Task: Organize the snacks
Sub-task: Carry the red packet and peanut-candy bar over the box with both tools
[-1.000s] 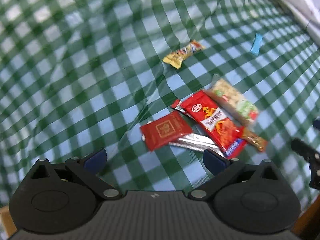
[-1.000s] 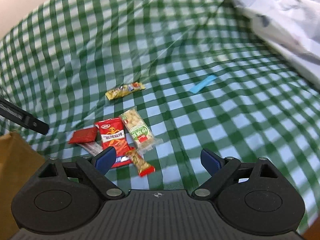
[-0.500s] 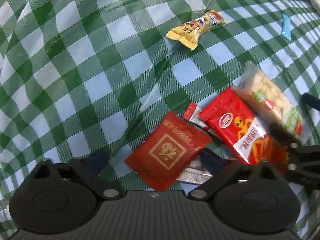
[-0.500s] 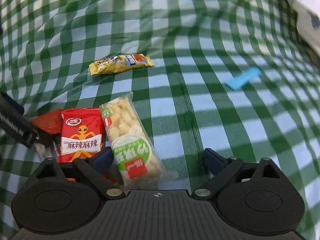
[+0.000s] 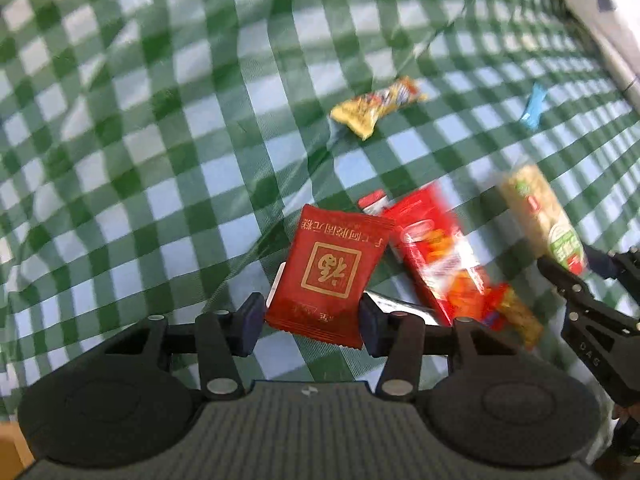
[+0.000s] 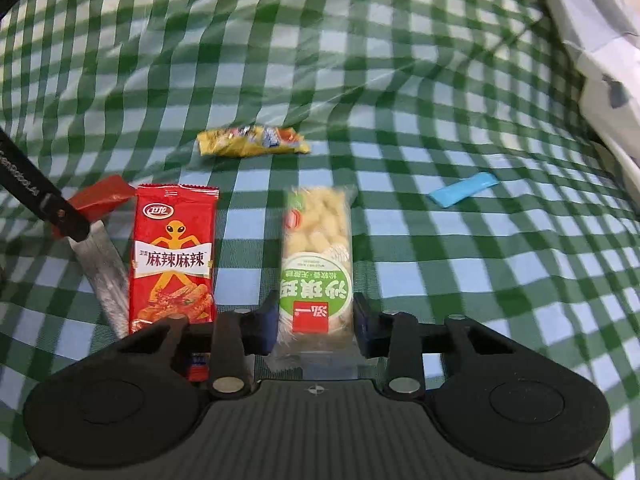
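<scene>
green checked tablecloth (image 6: 460,264), rumpled

green checked tablecloth (image 6: 400,80), white bag (image 6: 600,40) (crumpled)

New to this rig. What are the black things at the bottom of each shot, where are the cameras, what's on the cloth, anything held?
No robot arm here: a person carries a two-finger gripper in each hand, with a fisheye camera on each one looking forward along the fingers. The black shapes at the bottom are the gripper bodies.

The left wrist view shows the left gripper. Its jaws have just been closing and now pinch a red packet.

The right wrist view shows the right gripper. Its jaws have just been closing too, around a clear puffed-rice bar.

On the green checked cloth lie a red spicy-strip pack, a silver wrapper, a yellow bar and a blue stick. White fabric lies at the far right edge.
</scene>
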The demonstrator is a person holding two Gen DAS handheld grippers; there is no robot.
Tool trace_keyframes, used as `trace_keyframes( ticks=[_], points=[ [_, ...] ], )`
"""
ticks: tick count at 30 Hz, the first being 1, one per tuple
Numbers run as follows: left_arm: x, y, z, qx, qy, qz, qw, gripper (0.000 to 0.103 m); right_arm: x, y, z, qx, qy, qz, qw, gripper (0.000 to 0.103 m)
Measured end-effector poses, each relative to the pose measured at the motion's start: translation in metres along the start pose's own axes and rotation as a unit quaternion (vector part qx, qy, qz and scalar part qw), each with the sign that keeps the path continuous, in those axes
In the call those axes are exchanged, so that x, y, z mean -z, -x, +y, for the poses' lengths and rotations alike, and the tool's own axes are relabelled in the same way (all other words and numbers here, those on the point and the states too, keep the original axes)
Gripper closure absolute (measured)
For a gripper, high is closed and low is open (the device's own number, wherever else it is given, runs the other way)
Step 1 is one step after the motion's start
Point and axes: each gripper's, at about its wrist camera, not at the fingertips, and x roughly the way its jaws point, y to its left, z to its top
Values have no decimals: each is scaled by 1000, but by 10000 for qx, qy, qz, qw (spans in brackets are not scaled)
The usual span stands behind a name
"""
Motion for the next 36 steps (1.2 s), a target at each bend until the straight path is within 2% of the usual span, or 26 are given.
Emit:
trace_keyframes(
  ticks=[8,14,17,21,26,30,36],
  points=[
    [34,99,-1,188,343,-592,9975,48,-2,59,0,65,-158,-294,9994,65],
    [91,180,5,190,631,-946,9933,48,1,140,-1,-601,-923,-678,9916,65],
    [128,217,9,128,749,-1122,9908,48,6,187,12,-758,-944,-897,9886,65],
    [186,266,19,-41,975,-1378,9856,48,18,249,38,-1002,-912,-1096,9847,65],
    [262,311,36,-277,1368,-1436,9797,48,46,315,89,-1460,-610,-1112,9811,65],
    [323,335,49,-491,1685,-1405,9744,48,72,355,136,-1892,-402,-939,9766,65],
    [400,359,58,-789,1864,-1450,9685,48,96,392,192,-2349,83,-719,9693,65]
  ],
)
